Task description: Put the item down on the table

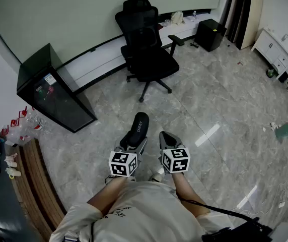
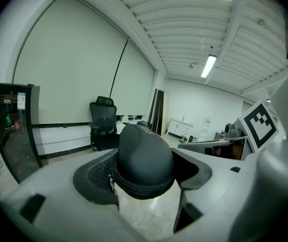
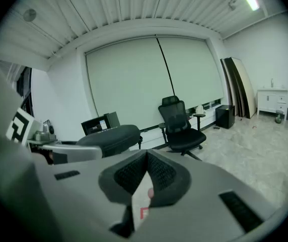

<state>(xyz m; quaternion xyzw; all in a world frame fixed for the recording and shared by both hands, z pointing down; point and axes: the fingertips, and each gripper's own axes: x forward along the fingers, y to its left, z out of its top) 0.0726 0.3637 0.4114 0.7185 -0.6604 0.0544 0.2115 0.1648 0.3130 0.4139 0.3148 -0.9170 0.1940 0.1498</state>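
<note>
One black case [image 1: 138, 126], long axis pointing toward the chair [image 1: 147, 54], pinched by left hand-held gripper [image 1: 135, 145]; right hand-held gripper [image 1: 164, 136] closed.

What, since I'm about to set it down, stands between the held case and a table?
Nothing visible blocks it. The left claw grips the black case over bare floor, with the office chair farther off. No table shows ahead; a wooden-edged surface lies at left.

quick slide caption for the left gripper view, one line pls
Left tongs closed on a dark zippered case, held in the air, with an office chair and a glass-door cabinet behind.
</note>
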